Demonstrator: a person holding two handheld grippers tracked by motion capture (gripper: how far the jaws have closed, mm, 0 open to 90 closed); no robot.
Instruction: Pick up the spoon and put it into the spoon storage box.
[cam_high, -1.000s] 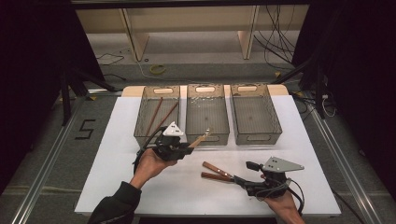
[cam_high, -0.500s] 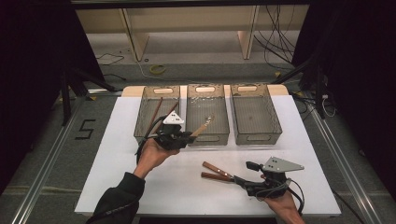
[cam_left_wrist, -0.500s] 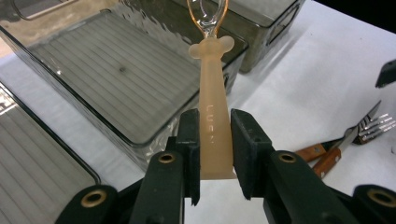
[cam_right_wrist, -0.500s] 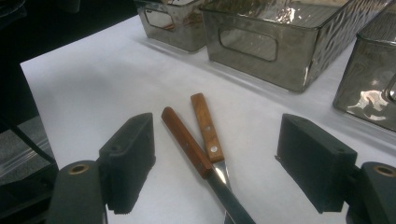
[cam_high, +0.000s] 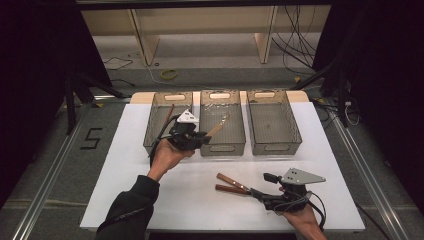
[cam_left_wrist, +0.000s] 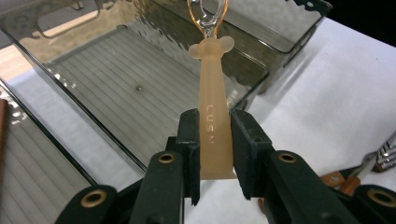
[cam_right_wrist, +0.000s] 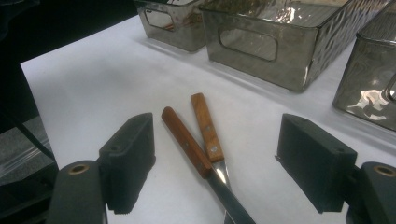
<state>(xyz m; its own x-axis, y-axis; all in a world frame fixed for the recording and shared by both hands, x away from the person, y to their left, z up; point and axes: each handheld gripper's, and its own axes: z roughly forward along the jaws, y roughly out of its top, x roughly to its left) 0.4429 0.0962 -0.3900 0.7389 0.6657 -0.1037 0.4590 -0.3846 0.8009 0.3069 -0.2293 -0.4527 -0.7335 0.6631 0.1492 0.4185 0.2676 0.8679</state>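
Left gripper (cam_high: 202, 138) clamped on a pale translucent plastic utensil (cam_left_wrist: 214, 107), pads (cam_left_wrist: 189, 140) pressing both sides of its flat handle; working end, clear and glassy, cut off at the top edge of the left gripper view, so type unclear. Utensil pointing ahead of the jaws, over the middle bin (cam_high: 239, 135) in the high view; bin floor directly below the utensil tip in the left gripper view. Left bin (cam_high: 152, 131) just behind and to the left of that gripper, with a dark, brown-handled utensil (cam_high: 167, 117) leaning inside. Right bin (cam_high: 295, 132) well apart to the right. Further right and nearer the table edge: right gripper (cam_high: 257, 193) low over the white table (cam_high: 120, 175), jaws wide apart, holding nothing. Two wooden-handled knives (cam_right_wrist: 198, 140) lying on the table between and just ahead of those jaws, handles pointing away from the gripper and slightly crossed, blades running back under it. No pad contact with either knife visible. Grey three-cornered plate on top of each gripper.
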